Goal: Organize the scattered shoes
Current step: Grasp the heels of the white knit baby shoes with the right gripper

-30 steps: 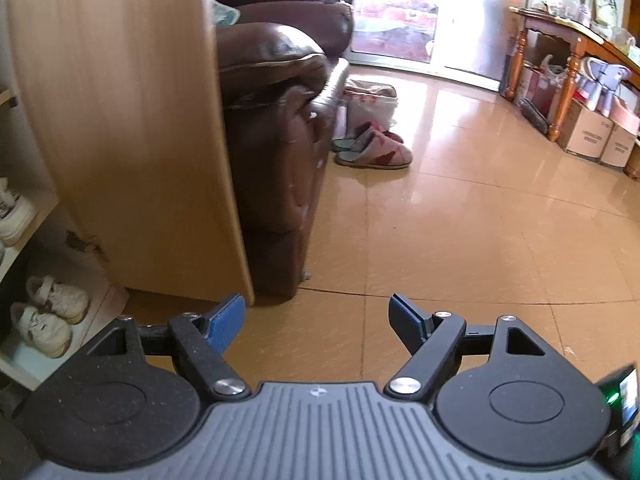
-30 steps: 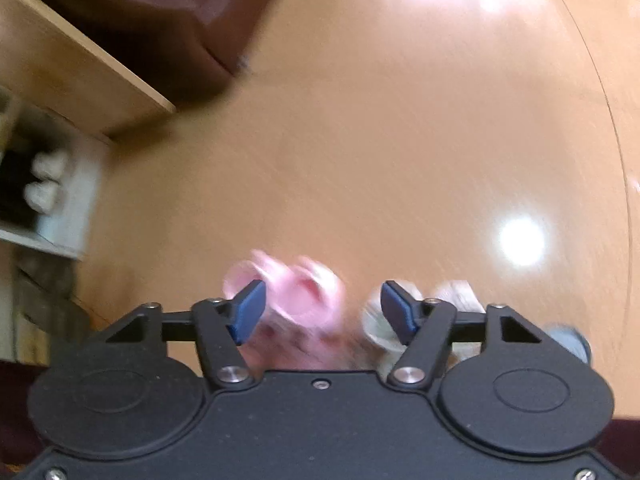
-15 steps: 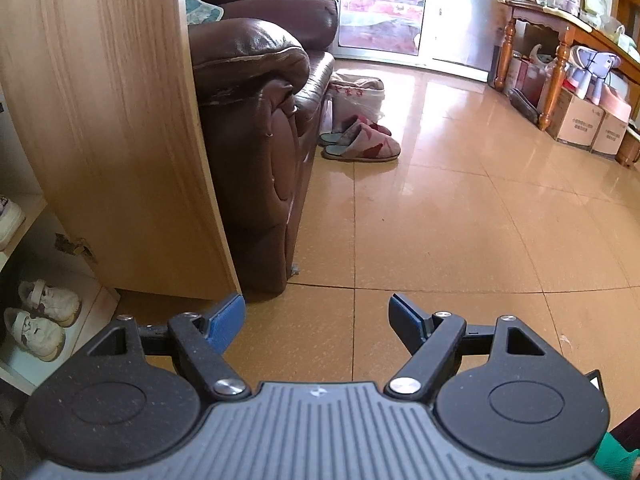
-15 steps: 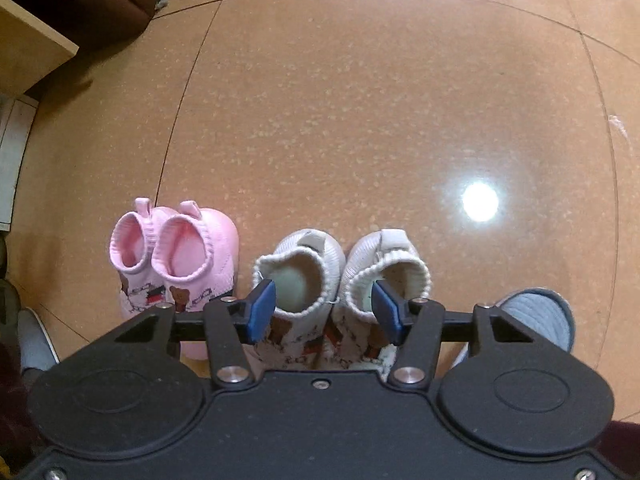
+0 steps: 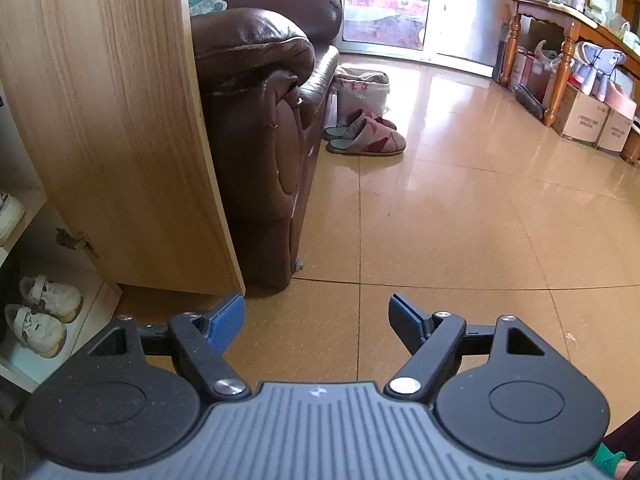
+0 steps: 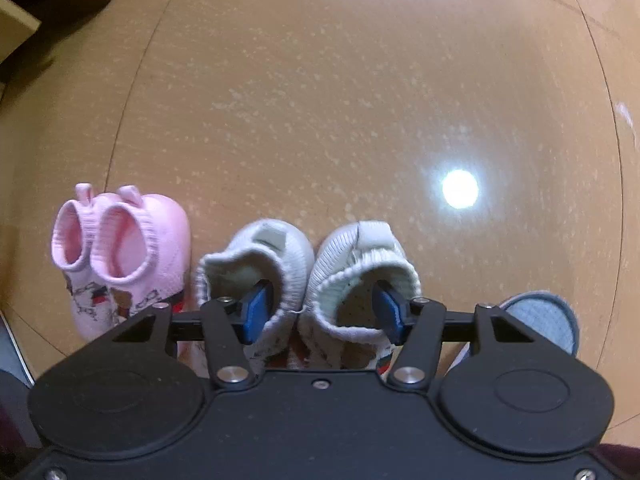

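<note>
In the right wrist view a pair of cream knit baby shoes (image 6: 304, 268) stands on the floor. My right gripper (image 6: 320, 308) is open over them, with one blue fingertip (image 6: 256, 308) inside the left shoe's opening and the other inside the right shoe's opening. The two inner collars lie between the jaws. A pink pair (image 6: 120, 248) stands just to their left. My left gripper (image 5: 316, 320) is open and empty above the floor, beside a wooden shoe cabinet (image 5: 112, 128) that holds white sneakers (image 5: 40, 316) on its bottom shelf.
A brown leather sofa (image 5: 260, 128) stands behind the cabinet's side panel. Grey and red slippers (image 5: 368, 136) lie by the sofa. A wooden table (image 5: 560, 32) with boxes under it stands at the far right. A blue-grey slipper (image 6: 544, 320) lies right of the cream shoes.
My right gripper has come down onto the cream pair, and its fingertips now sit inside the two shoe openings. The left gripper's view has shifted slightly; it stays open.
</note>
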The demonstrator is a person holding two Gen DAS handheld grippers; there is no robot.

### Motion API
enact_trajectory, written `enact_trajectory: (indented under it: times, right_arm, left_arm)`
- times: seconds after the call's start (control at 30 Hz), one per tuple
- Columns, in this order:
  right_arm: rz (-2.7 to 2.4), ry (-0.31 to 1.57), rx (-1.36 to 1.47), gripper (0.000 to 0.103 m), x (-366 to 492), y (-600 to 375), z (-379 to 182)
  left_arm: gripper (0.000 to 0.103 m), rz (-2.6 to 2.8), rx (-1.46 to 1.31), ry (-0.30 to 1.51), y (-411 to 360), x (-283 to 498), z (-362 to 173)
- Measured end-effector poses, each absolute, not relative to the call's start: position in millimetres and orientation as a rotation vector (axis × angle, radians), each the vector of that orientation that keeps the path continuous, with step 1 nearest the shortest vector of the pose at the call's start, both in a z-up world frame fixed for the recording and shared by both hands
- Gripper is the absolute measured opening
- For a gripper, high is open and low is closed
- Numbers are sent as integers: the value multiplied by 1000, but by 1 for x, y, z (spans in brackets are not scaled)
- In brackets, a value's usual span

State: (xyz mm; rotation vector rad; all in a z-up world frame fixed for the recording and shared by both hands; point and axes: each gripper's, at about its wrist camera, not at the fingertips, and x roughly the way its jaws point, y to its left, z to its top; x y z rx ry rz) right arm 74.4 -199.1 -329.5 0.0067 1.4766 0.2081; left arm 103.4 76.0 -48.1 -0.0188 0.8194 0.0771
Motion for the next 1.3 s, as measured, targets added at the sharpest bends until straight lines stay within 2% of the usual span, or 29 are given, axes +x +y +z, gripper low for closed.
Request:
enact_trajectory:
  times: [0.07,0.13,0.17,0.3,0.4,0.47,0.53,0.83,1.03,1.13,1.23,1.3]
  right_arm:
    - [277,1436,-58,30,75,-189,-326]
    - [296,1412,-90,20,77,-184,-323]
    - [309,1389,-92,19,79,-183,-320]
    - [322,1350,-103,20,83,-180,-316]
    - [310,1386,-85,32,86,-183,-321]
    - [334,1416,-89,46,80,-182,-321]
    - [365,1435,-126,49,76,-177,-320]
    - [330,1510,0,49,89,-193,-316]
    - [318,1492,21,51,87,-182,-325]
    - [334,1459,-47,40,83,-174,-328]
    - [323,1428,-92,12,87,-172,-330]
    - [307,1401,-88,9,93,-173,-328]
  left_arm:
    - [79,80,-19,822,77,104,-49]
    - [79,81,-18,823,77,105,-50]
    - [79,81,-17,824,77,106,-50]
    - [79,84,-17,825,79,106,-51]
    - [79,87,-19,825,80,105,-52]
    - [79,89,-19,826,81,105,-52]
    - [79,91,-19,828,81,105,-52]
    - [79,86,-12,833,79,107,-55]
    - [79,90,-8,836,79,106,-56]
    - [79,101,-11,841,83,105,-58]
    - [79,111,-17,839,88,104,-57]
    - [79,111,-21,834,89,103,-55]
